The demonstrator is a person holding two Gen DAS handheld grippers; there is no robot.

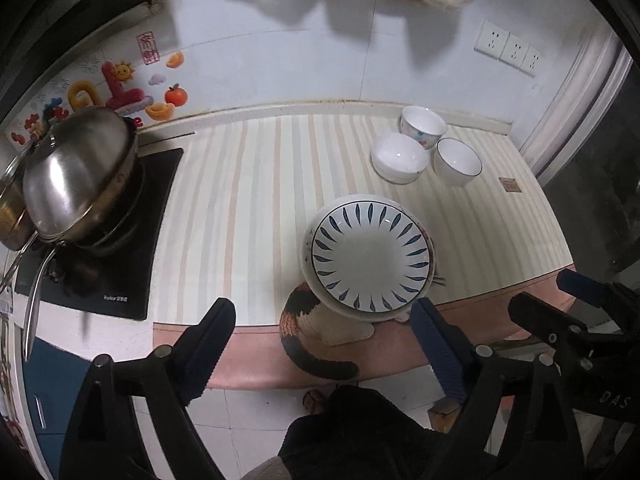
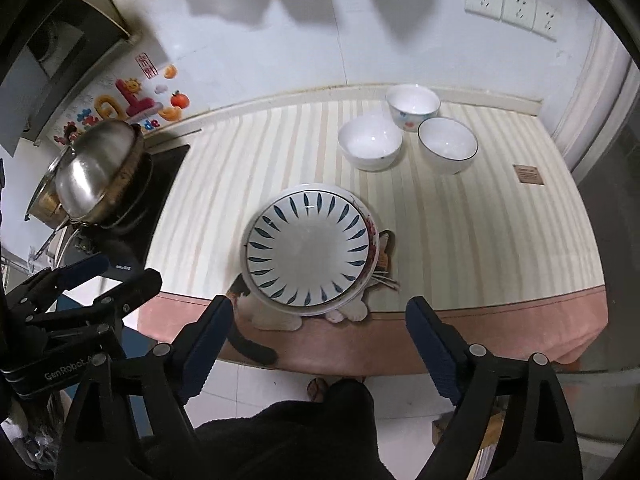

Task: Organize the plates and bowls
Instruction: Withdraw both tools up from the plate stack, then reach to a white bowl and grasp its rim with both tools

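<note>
Both hand-held grippers, left (image 1: 324,344) and right (image 2: 320,344), hang spread and empty; the plate stack (image 2: 307,245) overhanging the bench (image 2: 480,216) edge could tip if nudged

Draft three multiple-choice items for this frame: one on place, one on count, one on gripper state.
1. Where is the blue-leaf plate?
A. on top of the plate stack near the counter's front edge
B. on the stove
C. inside a bowl

2. How many bowls stand behind the stack?
A. one
B. three
C. five

3. How are the left gripper and right gripper?
A. both gripping plates
B. one shut
C. both open, empty

Answers: 1 A, it tops the stack by the front edge; 2 B, three white bowls cluster together; 3 C, nothing sits between either pair of fingers.
</note>
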